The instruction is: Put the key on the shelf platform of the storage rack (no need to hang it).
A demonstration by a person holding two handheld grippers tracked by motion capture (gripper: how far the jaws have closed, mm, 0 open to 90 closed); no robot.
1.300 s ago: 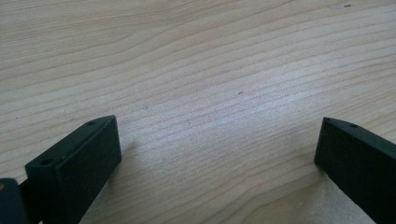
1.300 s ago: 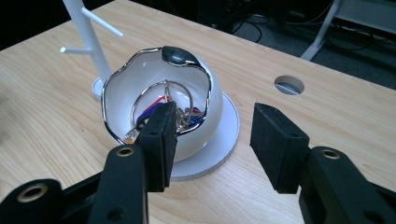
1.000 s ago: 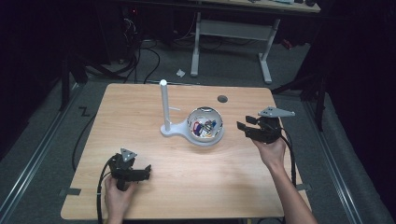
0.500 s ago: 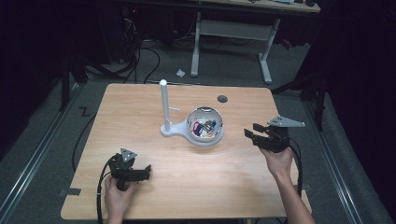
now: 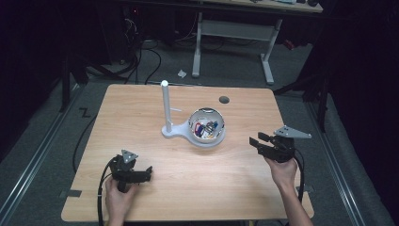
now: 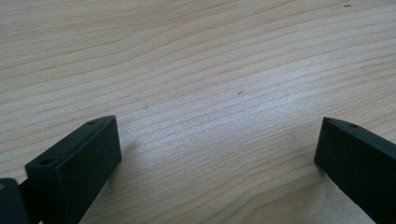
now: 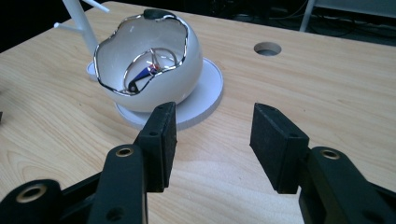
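Grainy wooden table (image 5: 141, 108); round glossy bowl (image 5: 207, 127).

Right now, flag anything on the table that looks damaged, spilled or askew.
Nothing stands out. The white bowl has a jagged silver rim that looks like its design; it sits upright on its round base, small items inside, none spilled on the table.

White bowl (image 5: 206, 128) — silver rim; black tongs (image 7: 212, 135); pale wood-grain table (image 5: 141, 113).

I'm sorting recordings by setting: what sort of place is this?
Probably a lab or workshop: a bare wooden table on grey floor, loose cables behind it, an adjustable desk frame beyond, dark surroundings.
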